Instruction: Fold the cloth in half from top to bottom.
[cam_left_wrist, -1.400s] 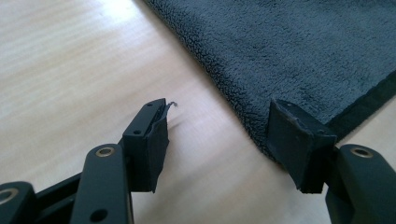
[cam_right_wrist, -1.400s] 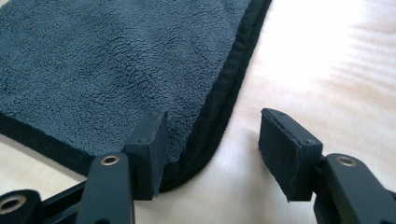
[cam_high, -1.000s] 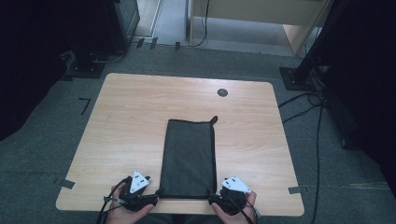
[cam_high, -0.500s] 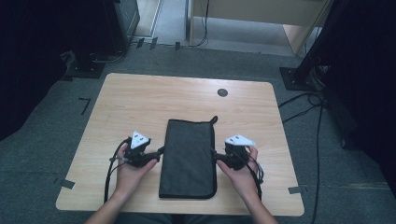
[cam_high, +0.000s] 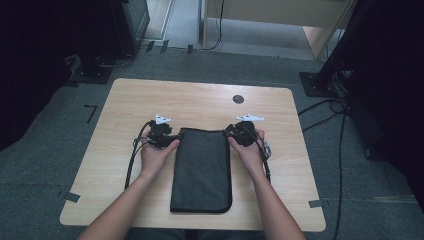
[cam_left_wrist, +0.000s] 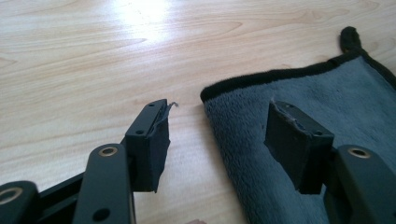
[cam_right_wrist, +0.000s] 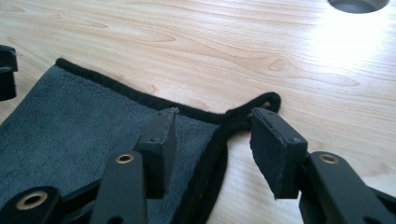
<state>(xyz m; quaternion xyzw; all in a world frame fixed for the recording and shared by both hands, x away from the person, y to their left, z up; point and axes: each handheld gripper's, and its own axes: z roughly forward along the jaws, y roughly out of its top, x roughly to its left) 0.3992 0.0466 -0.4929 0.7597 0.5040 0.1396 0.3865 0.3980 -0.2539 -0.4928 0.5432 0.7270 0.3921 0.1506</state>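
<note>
A dark grey folded towel (cam_high: 202, 170) with black trim lies lengthwise on the wooden table (cam_high: 200, 100). My left gripper (cam_high: 175, 136) sits at its far left corner. In the left gripper view the jaws (cam_left_wrist: 219, 116) straddle that corner (cam_left_wrist: 327, 93), one over bare wood and one over the cloth, open and just closing. My right gripper (cam_high: 227, 134) sits at the far right corner. Its jaws (cam_right_wrist: 217, 123) straddle the trimmed edge (cam_right_wrist: 70, 121) beside the hanging loop (cam_right_wrist: 261, 100), also open and just closing. Neither pair of pads presses the cloth.
A round cable hole (cam_high: 238, 99) lies in the table beyond the right gripper. Dark stands (cam_high: 90, 70) and cables (cam_high: 340, 110) are on the carpet around the table. Tape marks (cam_high: 71, 196) sit near the front corners.
Both hands have moved from the towel's near end, along its sides, to its far corners. The jaws of both grippers look narrower than before. The towel has stayed in place.
</note>
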